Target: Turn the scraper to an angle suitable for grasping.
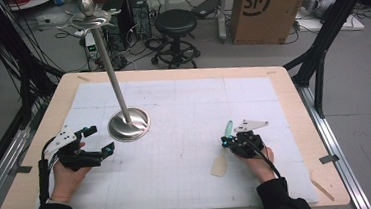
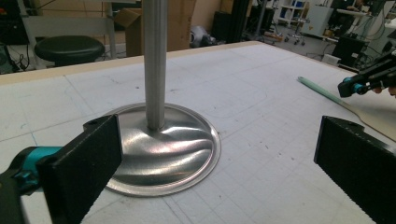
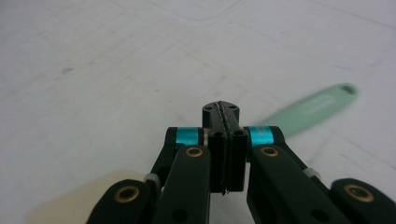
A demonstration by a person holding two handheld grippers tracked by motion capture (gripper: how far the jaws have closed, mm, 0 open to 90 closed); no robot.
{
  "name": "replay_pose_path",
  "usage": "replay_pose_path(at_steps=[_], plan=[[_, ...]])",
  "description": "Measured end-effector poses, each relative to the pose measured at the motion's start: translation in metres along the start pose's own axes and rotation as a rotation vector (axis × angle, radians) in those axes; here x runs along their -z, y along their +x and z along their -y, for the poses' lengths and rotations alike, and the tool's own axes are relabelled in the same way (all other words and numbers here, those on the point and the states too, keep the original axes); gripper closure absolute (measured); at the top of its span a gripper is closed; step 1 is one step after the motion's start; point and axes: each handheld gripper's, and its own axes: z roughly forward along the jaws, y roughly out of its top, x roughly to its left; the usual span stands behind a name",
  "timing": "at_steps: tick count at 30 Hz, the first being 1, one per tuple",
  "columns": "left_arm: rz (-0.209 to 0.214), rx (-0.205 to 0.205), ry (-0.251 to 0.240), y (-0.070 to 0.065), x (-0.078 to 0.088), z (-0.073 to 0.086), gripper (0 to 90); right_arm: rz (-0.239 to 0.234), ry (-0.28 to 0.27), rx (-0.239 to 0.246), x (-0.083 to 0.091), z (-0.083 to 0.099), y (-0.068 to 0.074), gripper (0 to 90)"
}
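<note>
on the right half of the tabletop (image 1: 182, 92), a spatula (image 1: 223, 154) with a mint-green handle and a cream blade lies nearly flat, its long axis running far to near, handle end farthest and blade nearest the person. the right tool (image 1: 232, 142) sits just over the middle of it, jaws pressed together; from the right gripper view the handle (image 3: 317, 105) pokes out beyond them to the right, and whether the shaft is actually pinched i cannot tell. the left tool (image 1: 98, 140) rests well apart, jaws wide open and empty, just beside the steel base (image 2: 168, 149) of a tall pole stand (image 1: 114, 80). no containers on the mat; the right hand is far nearer.
</note>
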Motion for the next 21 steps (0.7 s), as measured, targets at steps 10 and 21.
replay_pose_path(at_steps=[10, 21], plan=[[0.002, 0.002, -0.001, 0.001, 0.0, 0.0, 1.7, -0.042, 0.093, 0.027, -0.012, -0.002, 0.019, 90.0], [0.001, 0.004, -0.004, 0.001, 0.001, 0.0, 1.7, -0.039, 0.125, 0.073, 0.003, 0.008, 0.022, 90.0]])
